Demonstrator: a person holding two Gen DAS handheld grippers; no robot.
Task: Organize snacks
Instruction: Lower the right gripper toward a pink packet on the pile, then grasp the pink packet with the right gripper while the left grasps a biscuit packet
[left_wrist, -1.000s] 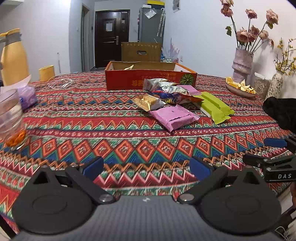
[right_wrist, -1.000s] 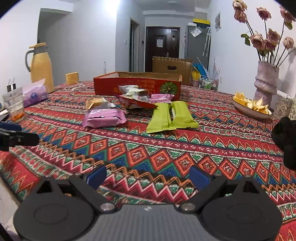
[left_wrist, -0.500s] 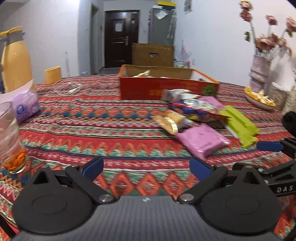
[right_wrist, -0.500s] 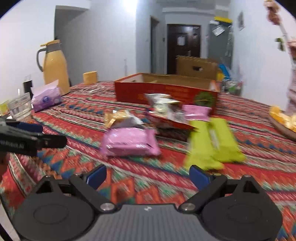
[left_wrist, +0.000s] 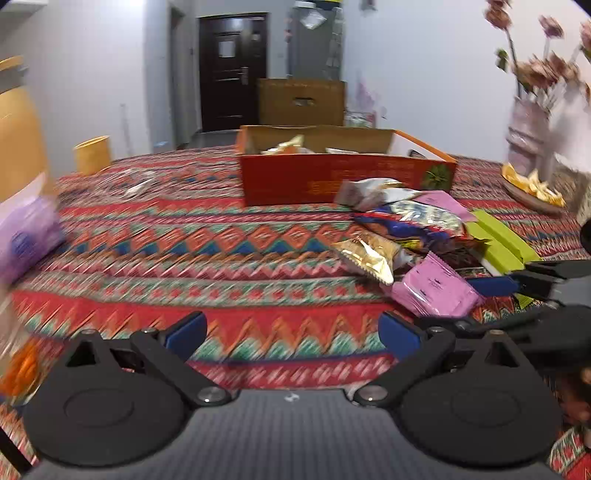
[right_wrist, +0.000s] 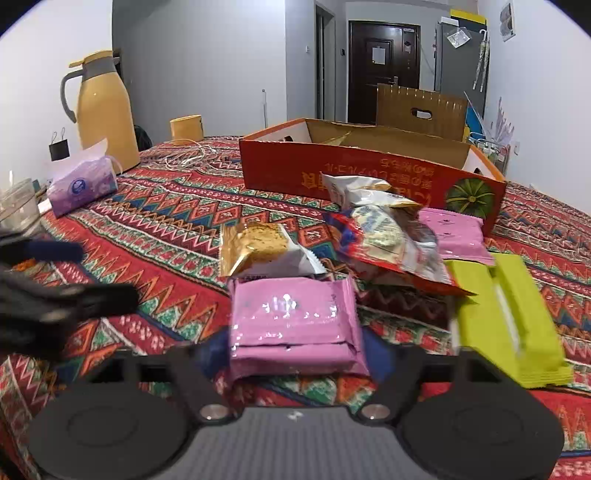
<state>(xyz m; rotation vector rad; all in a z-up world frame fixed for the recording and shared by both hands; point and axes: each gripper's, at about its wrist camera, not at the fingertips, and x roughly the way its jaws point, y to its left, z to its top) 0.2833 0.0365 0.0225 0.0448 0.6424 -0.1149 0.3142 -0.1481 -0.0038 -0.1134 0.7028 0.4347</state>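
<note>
- Snacks lie in a loose heap just in front of the red cardboard box (right_wrist: 369, 173), on the patterned tablecloth (right_wrist: 177, 206); a few packets already sit inside the box.
- The red cardboard box is open-topped, and its near wall stands between the heap and its inside, so any packet has to be lifted over that rim.
- Green packets (right_wrist: 506, 314) lie in front of the box toward its right end, just beside the pink packet (right_wrist: 295, 325), which is the heap's nearest piece, well out from the box.
- The right gripper (right_wrist: 295, 350) has just been closing with the pink packet between its fingers; the pads reach its sides, though whether they press firmly I cannot tell.
- For a sound grip I would squeeze the packet across its short width, then lift straight up before swinging toward the box, so the gold packet (right_wrist: 255, 243) touching its far edge is not dragged.
- The left gripper (left_wrist: 291, 328) hangs released with nothing between its fingers, over bare cloth in front of the box's left end; that side offers the open room.
</note>
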